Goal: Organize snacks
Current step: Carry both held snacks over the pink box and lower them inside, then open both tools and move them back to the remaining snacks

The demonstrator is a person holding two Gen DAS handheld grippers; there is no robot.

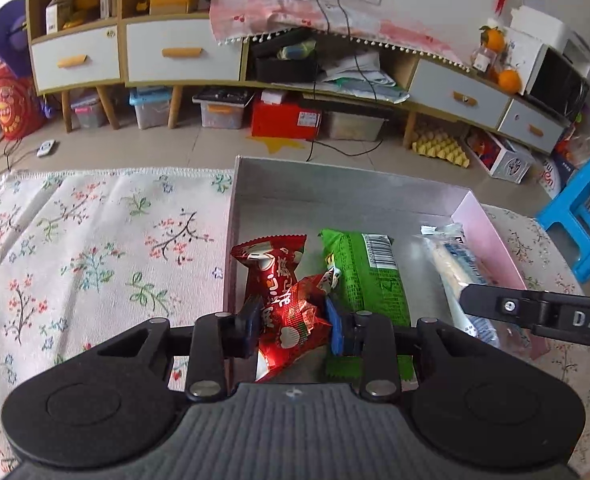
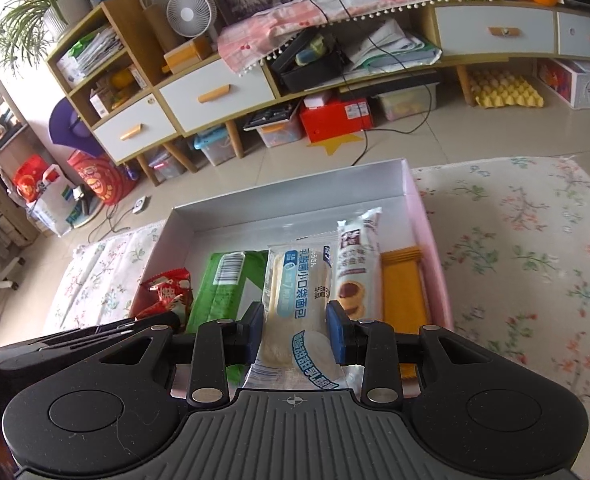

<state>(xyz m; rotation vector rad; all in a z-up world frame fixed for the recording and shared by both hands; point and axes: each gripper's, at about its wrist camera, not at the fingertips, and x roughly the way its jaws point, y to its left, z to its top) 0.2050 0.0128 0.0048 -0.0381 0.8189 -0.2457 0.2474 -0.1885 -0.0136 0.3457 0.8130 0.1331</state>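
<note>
Nearest me, both tools are loaded: left tool [image 1: 291,326] pinches a red snack [image 1: 295,320], right tool [image 2: 295,334] a white bun [image 2: 295,300]. Both hang over the box [image 1: 335,188], where green, brown and yellow packs lie at twelve o'clock. I judge sorting nearly finished.

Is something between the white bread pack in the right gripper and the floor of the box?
Nothing visible blocks it. The right gripper holds the white bread pack over the box, between the green packet and the tart pack.
</note>
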